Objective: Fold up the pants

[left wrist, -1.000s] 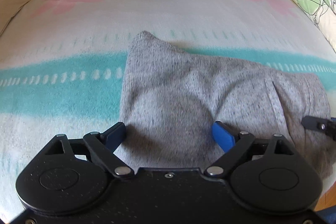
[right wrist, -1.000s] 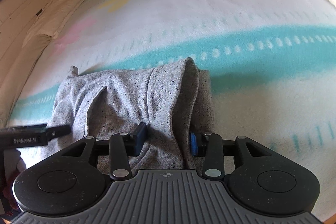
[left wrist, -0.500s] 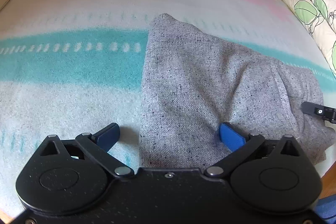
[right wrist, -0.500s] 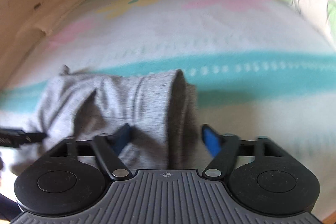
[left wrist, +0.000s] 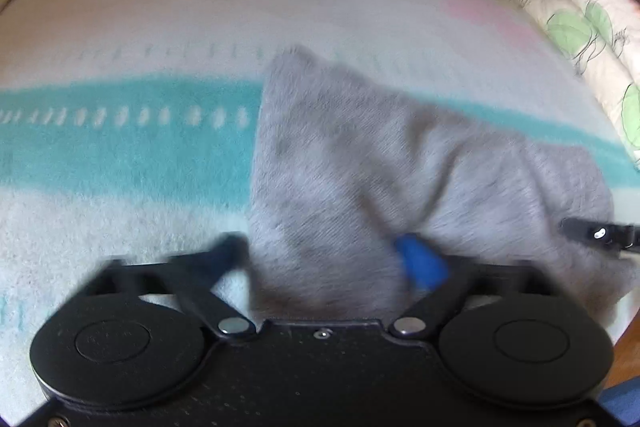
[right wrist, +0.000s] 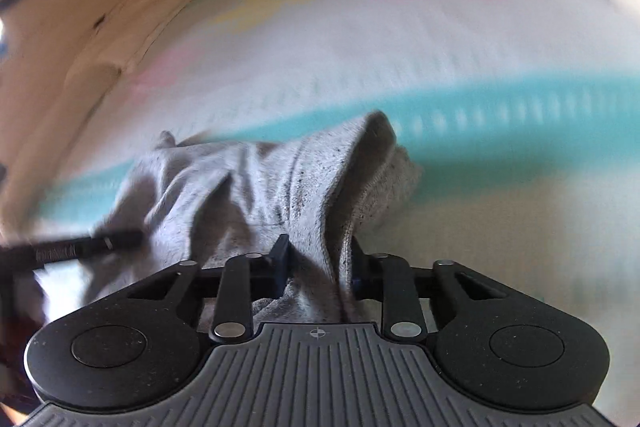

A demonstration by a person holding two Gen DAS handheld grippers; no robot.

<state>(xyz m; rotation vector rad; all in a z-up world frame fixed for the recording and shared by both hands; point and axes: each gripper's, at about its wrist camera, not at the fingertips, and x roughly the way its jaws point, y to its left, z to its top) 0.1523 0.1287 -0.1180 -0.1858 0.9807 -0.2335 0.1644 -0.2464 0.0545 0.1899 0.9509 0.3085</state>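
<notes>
1. The grey pants (left wrist: pixel 400 179) lie bunched in a folded bundle on the near part of the bed, across the teal stripe of the pastel blanket (left wrist: pixel 120 155); leaf-print pillows (left wrist: pixel 580 39) sit far right in the left wrist view.
2. The left gripper (left wrist: pixel 324 255) has just been closing; half a second ago its jaws stood wide around the near left corner of the bundle, and now they have narrowed with that corner between them; the picture is blurred, so whether the pads already press the cloth I cannot tell.
3. The right gripper (right wrist: pixel 320 259) has also just been closing; its jaws now pinch a gathered ridge of cloth at the near right end, where the layered hem (right wrist: pixel 376 163) curls open; the fabric rises taut into the grip.
4. Each gripper's tip shows at the edge of the other's view, so they flank the bundle's near edge.
5. Judgement: both ends are being taken up again after a release, probably for another fold; the loosely stacked layers could slip apart if only the top one is caught.
</notes>
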